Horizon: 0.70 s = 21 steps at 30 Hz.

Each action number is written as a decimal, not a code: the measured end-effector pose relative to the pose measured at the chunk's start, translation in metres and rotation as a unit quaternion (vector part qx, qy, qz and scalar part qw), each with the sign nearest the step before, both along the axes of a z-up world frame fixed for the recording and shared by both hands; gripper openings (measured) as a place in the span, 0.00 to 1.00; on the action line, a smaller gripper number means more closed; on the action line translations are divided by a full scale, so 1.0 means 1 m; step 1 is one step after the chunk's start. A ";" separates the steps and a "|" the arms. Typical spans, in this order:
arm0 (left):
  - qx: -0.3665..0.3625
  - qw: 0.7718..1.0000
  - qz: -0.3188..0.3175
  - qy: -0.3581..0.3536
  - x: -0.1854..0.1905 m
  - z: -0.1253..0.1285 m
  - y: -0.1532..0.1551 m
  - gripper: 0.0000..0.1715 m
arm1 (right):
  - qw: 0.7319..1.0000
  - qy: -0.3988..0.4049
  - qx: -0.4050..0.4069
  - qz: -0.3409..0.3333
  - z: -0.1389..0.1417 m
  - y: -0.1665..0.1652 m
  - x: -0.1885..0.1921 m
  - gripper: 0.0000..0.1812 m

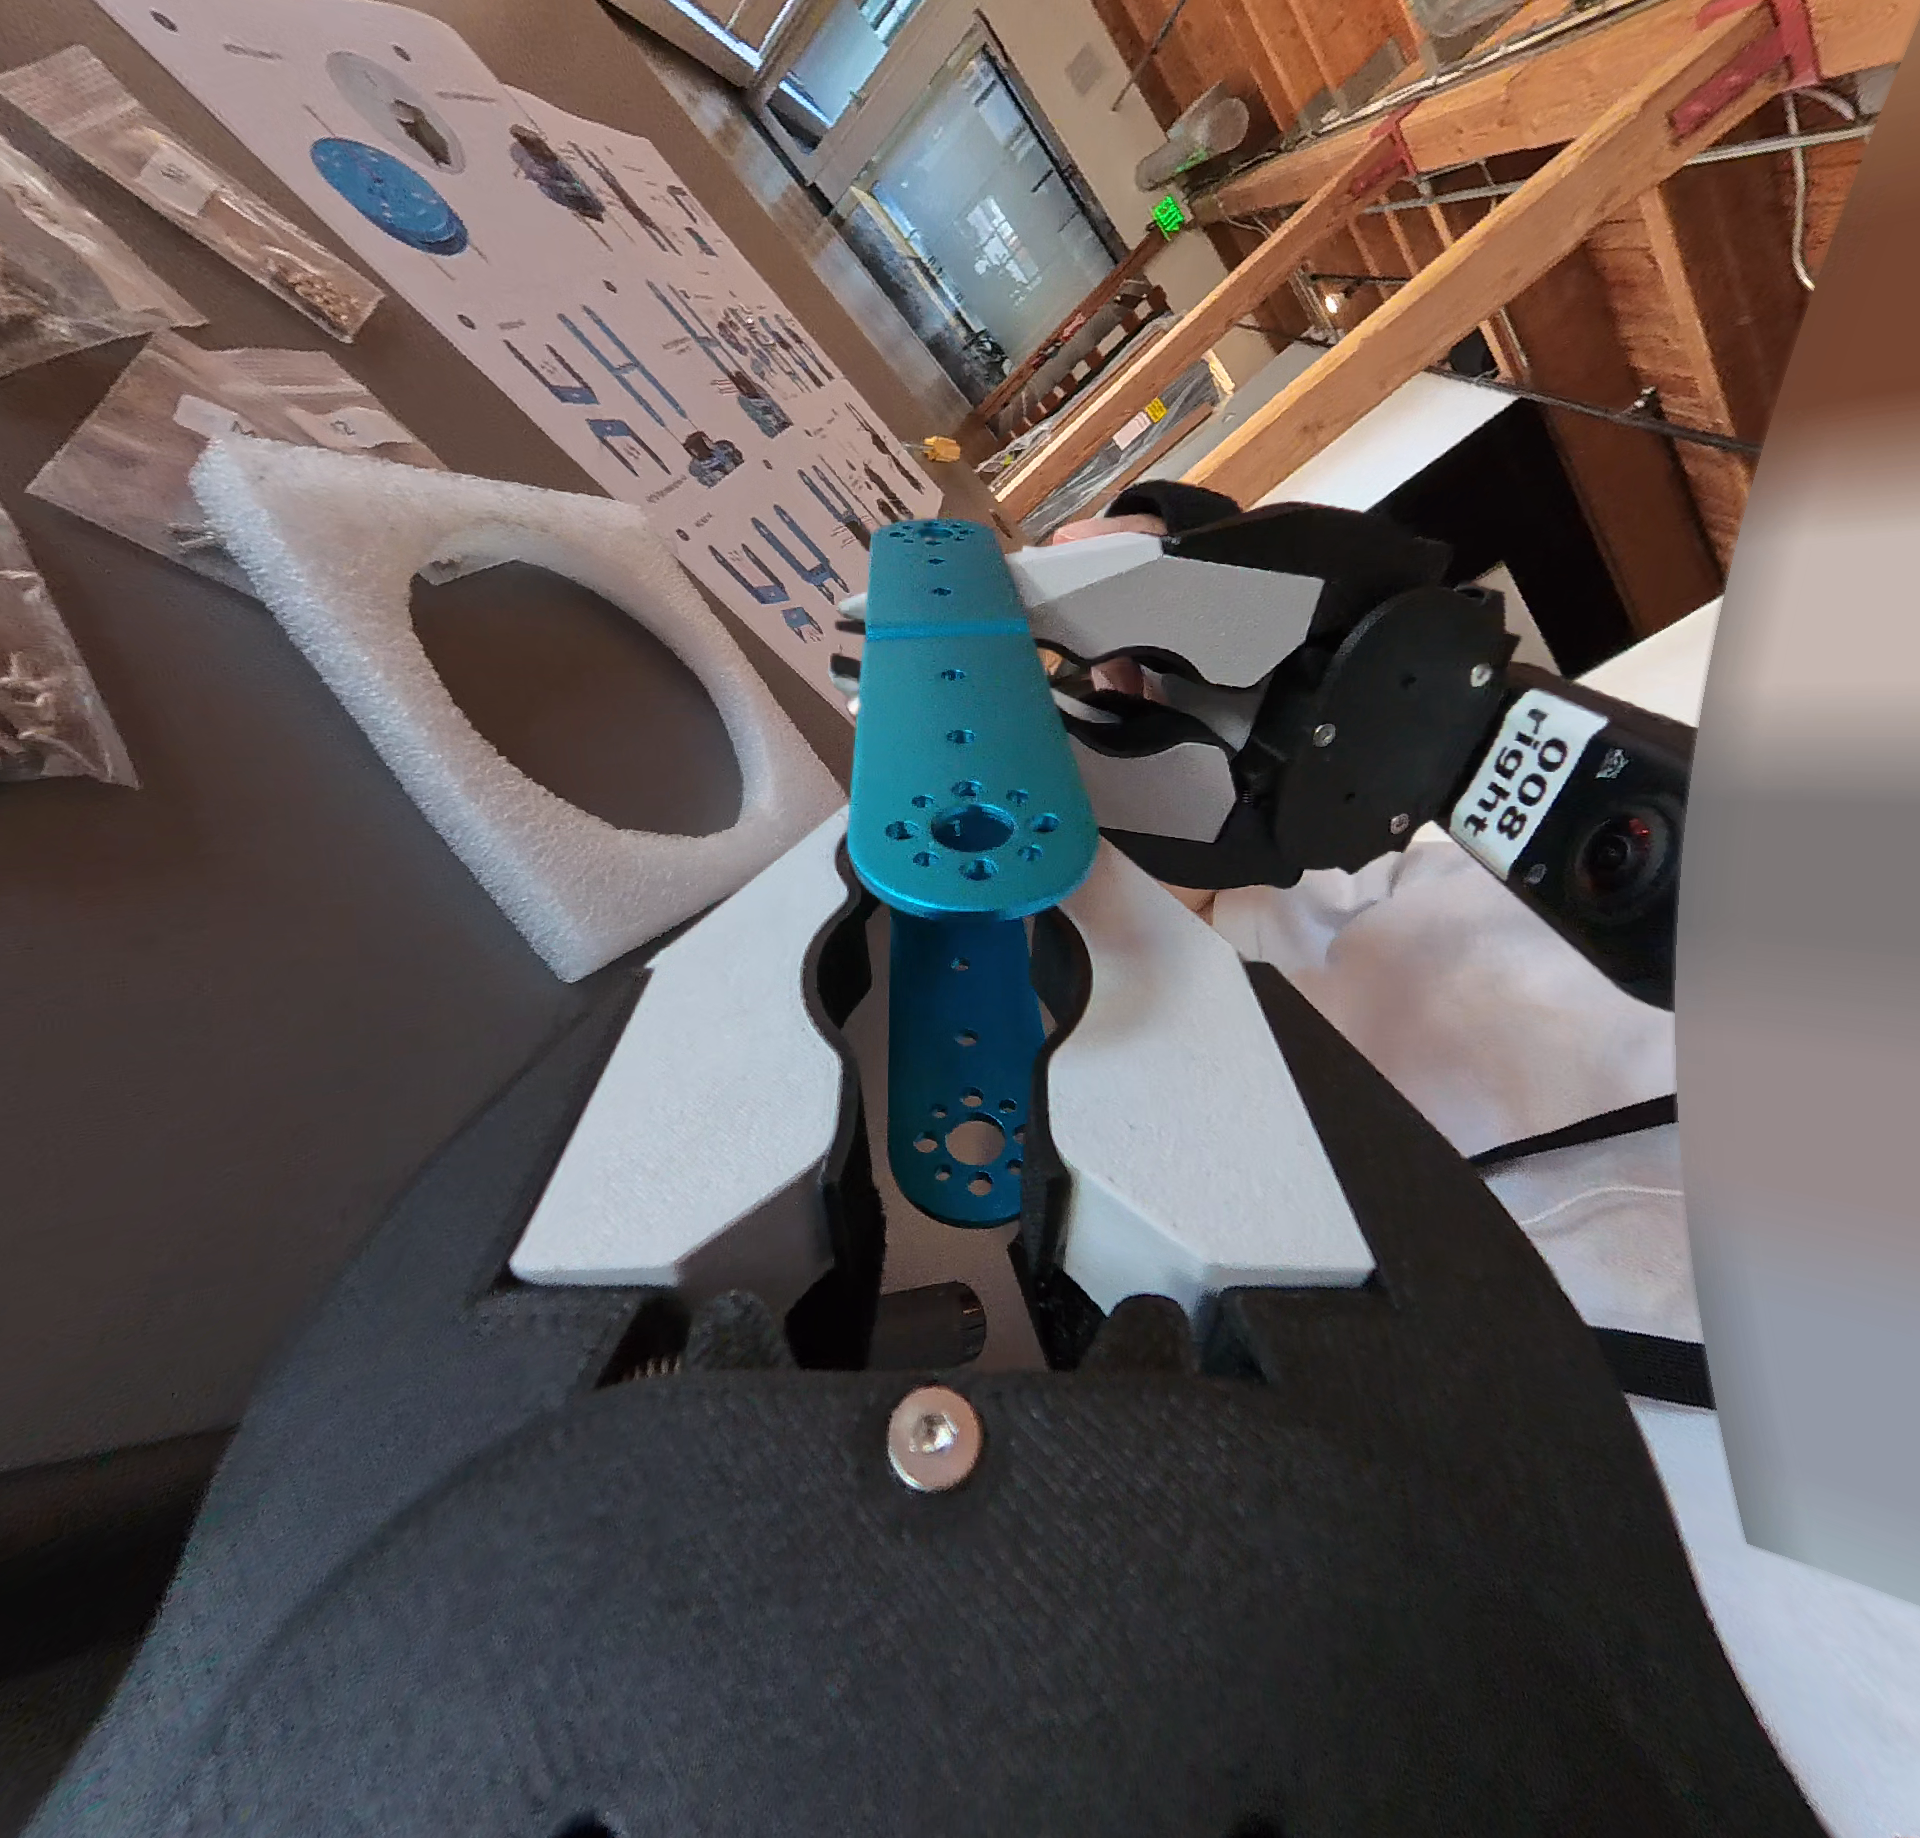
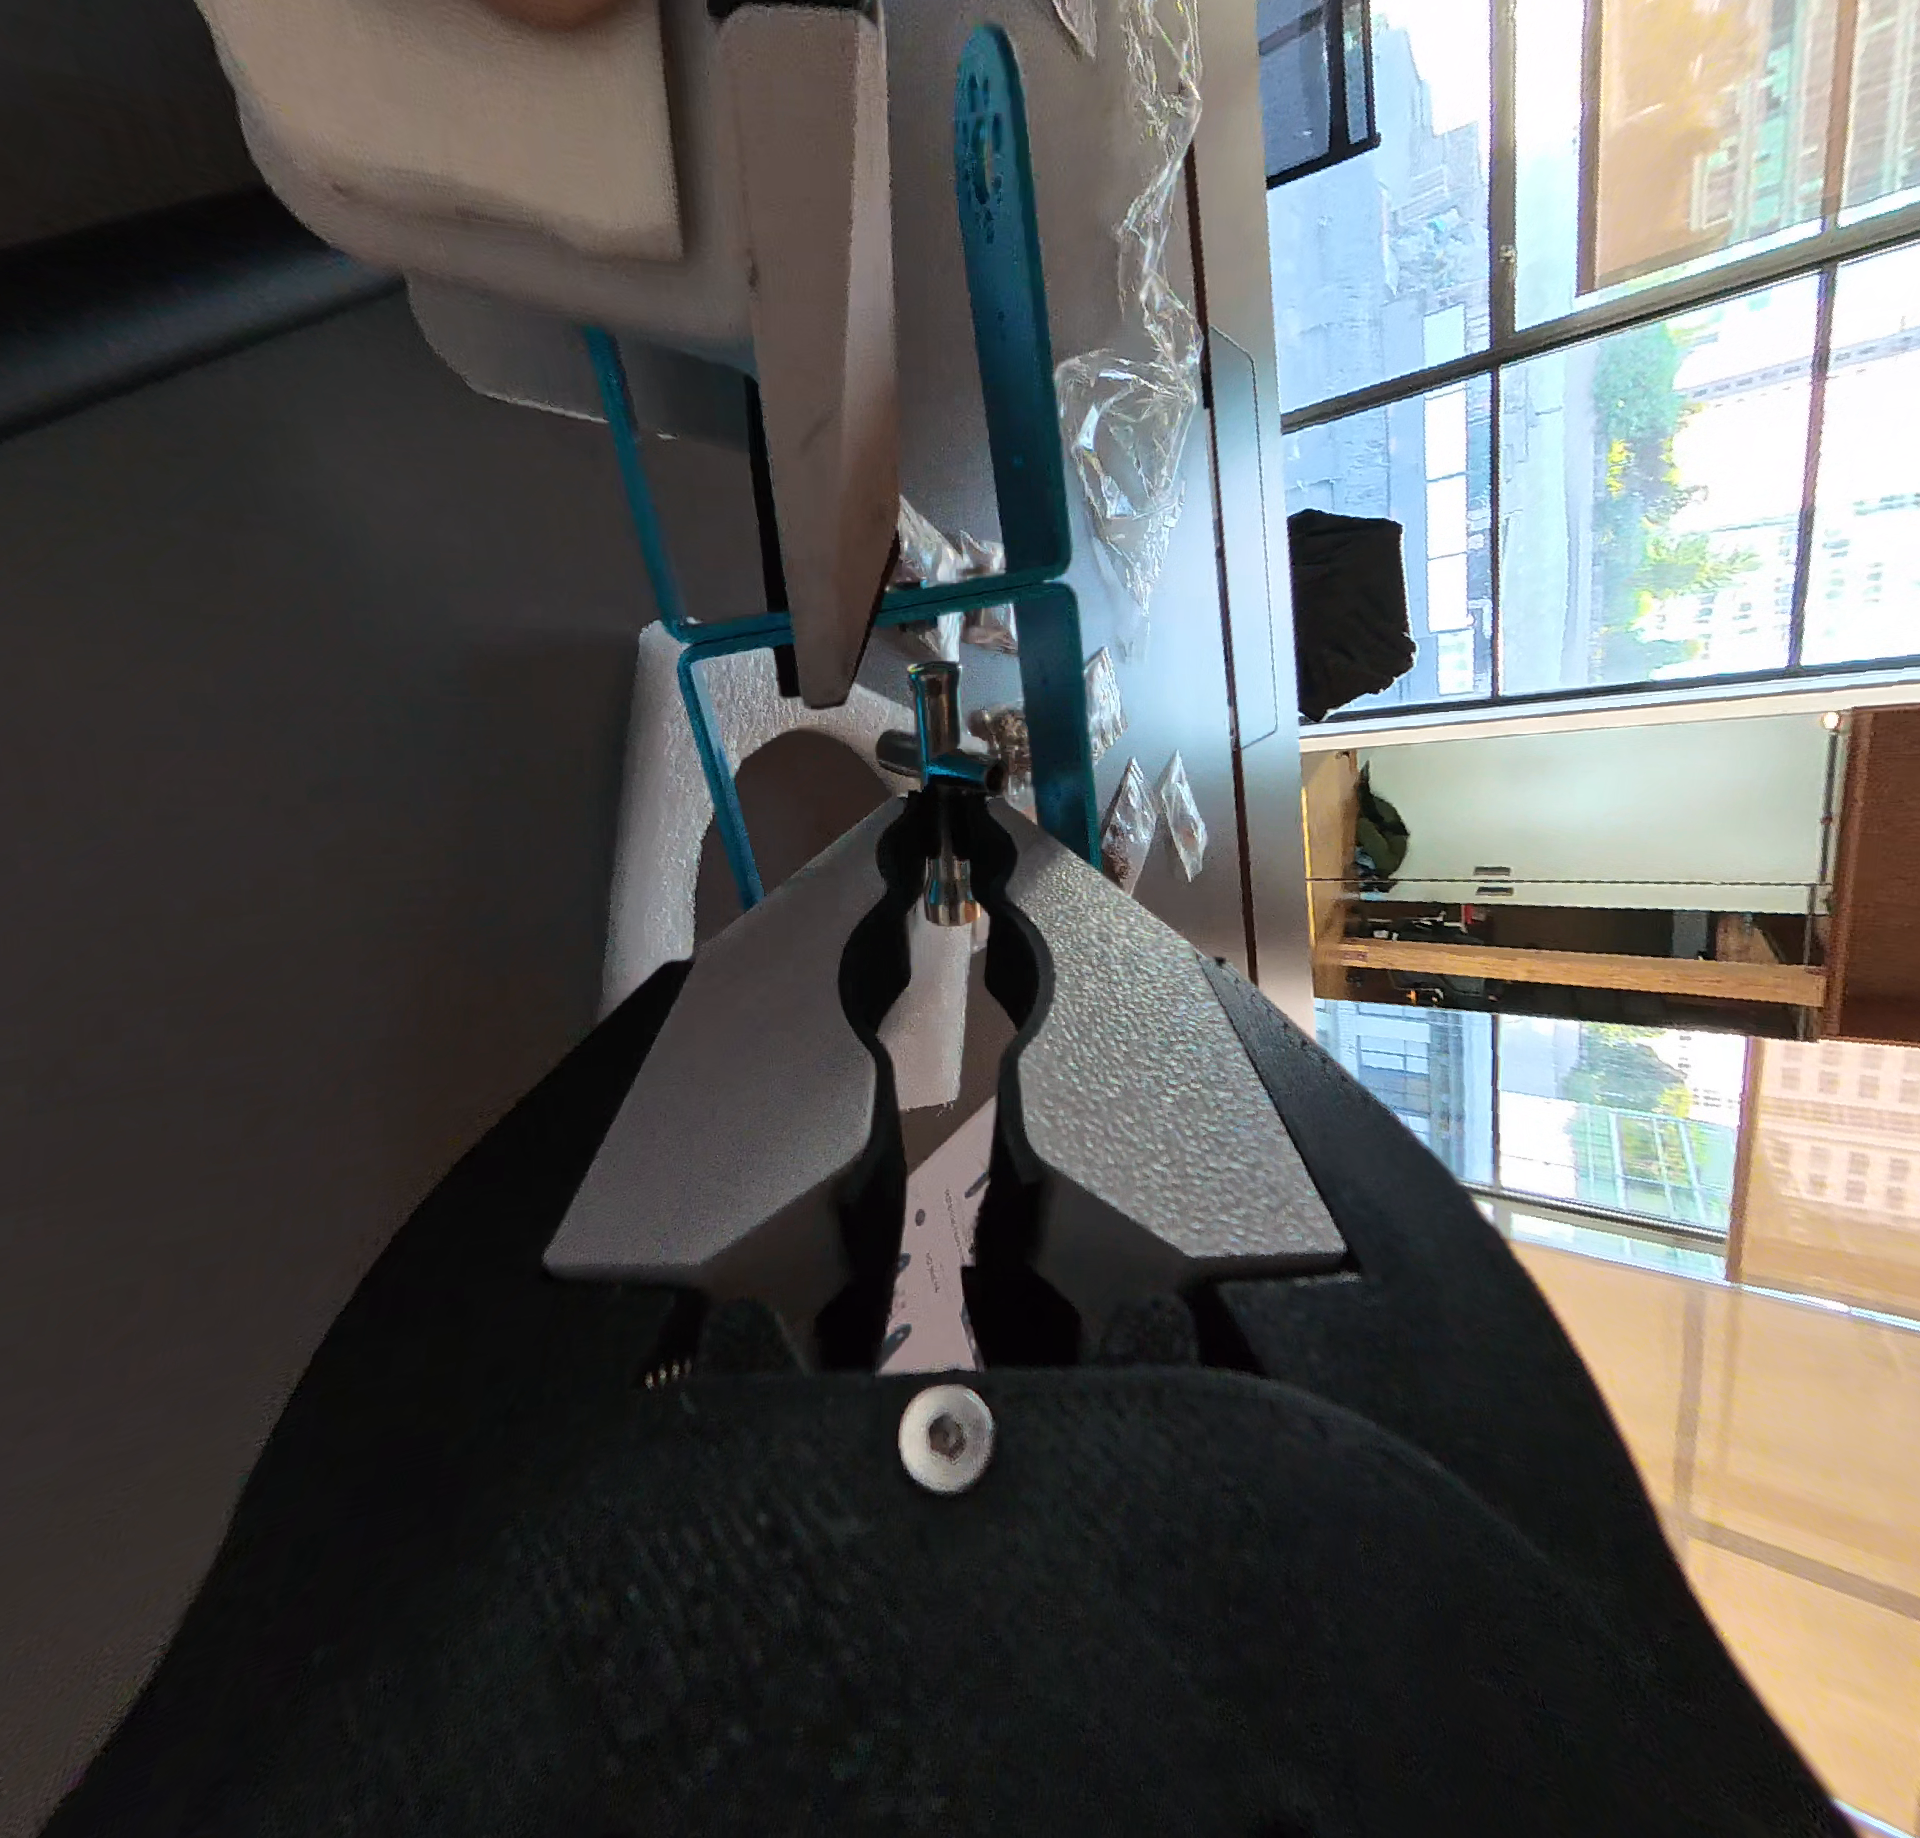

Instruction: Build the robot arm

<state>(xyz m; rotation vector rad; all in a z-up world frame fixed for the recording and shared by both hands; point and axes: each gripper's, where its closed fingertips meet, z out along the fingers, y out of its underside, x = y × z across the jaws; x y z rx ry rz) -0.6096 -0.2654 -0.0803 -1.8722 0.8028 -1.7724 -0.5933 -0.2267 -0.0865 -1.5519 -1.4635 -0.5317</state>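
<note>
A blue bracket (image 1: 971, 749) is clenched in the left tool (image 1: 961, 915); a small metal wrench (image 2: 940, 780) is gripped by the right tool (image 2: 948, 812) against the bracket.

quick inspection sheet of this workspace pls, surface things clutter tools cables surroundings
surface: brown table, partly covered.
things: blue bracket; small metal tool at the joint.
clutter: foam block with round hole; instruction sheet; parts bags; crumpled plastic.
tools: left tool shut on bracket; right tool shut on the metal tool.
cables: black strap over a white sleeve.
surroundings: wooden beams; large windows.
</note>
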 end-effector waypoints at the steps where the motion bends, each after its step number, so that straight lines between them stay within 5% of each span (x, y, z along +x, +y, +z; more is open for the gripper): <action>1: 0.002 1.000 -0.001 -0.001 0.000 0.000 0.000 0.14 | 1.000 -0.005 0.004 -0.003 0.000 0.001 0.000 0.04; 21: -0.001 1.000 -0.006 0.012 0.002 -0.005 0.001 0.14 | 0.998 -0.055 0.037 0.014 0.007 -0.002 -0.002 0.04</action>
